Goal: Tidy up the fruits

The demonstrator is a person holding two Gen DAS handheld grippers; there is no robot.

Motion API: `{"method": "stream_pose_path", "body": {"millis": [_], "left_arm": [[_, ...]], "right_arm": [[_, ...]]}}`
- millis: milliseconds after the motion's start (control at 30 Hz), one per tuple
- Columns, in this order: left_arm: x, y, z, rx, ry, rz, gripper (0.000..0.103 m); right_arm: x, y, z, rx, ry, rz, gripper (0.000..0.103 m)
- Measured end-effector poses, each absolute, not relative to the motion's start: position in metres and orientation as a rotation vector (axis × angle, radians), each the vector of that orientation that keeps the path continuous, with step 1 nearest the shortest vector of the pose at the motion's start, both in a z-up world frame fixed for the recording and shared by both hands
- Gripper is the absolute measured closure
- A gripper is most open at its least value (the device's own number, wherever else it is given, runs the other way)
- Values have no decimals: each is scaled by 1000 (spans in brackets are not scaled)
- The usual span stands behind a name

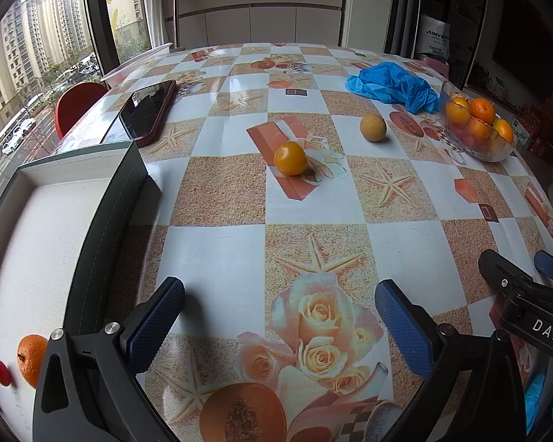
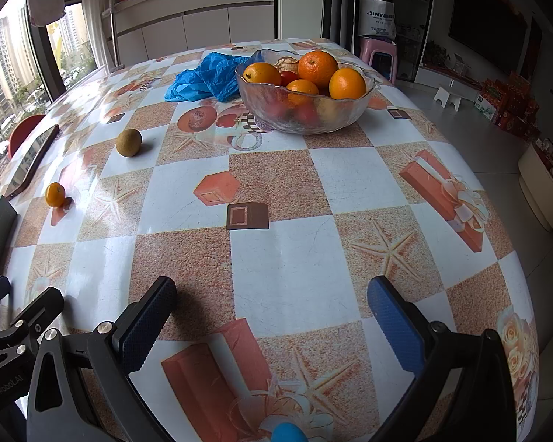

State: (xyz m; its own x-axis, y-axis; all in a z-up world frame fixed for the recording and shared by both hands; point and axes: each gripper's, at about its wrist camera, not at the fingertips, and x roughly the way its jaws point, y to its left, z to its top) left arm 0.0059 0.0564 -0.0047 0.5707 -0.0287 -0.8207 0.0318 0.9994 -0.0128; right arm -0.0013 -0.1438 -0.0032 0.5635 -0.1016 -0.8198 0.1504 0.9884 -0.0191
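Observation:
A small yellow-orange fruit (image 1: 290, 158) (image 2: 55, 195) and a round tan fruit (image 1: 373, 127) (image 2: 128, 142) lie loose on the patterned tablecloth. A glass bowl (image 1: 497, 153) (image 2: 344, 116) at the right holds several oranges and some red fruit. An open box (image 1: 48, 239) at the left holds an orange (image 1: 29, 357) and a small red fruit (image 1: 0, 372). My left gripper (image 1: 279, 326) hovers open and empty over the near table, well short of the yellow fruit. My right gripper (image 2: 272, 328) is open and empty too, far from the bowl.
A crumpled blue plastic bag (image 1: 394, 86) (image 2: 206, 77) lies behind the bowl. A dark phone (image 1: 147, 112) (image 2: 33, 162) rests near the left edge, beside a red chair (image 1: 77, 107). The table's right edge drops to the floor, with a pink stool (image 2: 378, 55) beyond.

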Motion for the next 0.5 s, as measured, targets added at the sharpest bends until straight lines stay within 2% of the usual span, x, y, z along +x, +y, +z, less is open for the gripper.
{"method": "stream_pose_path", "body": {"millis": [500], "left_arm": [[6,56,-5,3,963,-36,0]], "right_arm": [[3,-142,-2,67,981,-167,0]]}}
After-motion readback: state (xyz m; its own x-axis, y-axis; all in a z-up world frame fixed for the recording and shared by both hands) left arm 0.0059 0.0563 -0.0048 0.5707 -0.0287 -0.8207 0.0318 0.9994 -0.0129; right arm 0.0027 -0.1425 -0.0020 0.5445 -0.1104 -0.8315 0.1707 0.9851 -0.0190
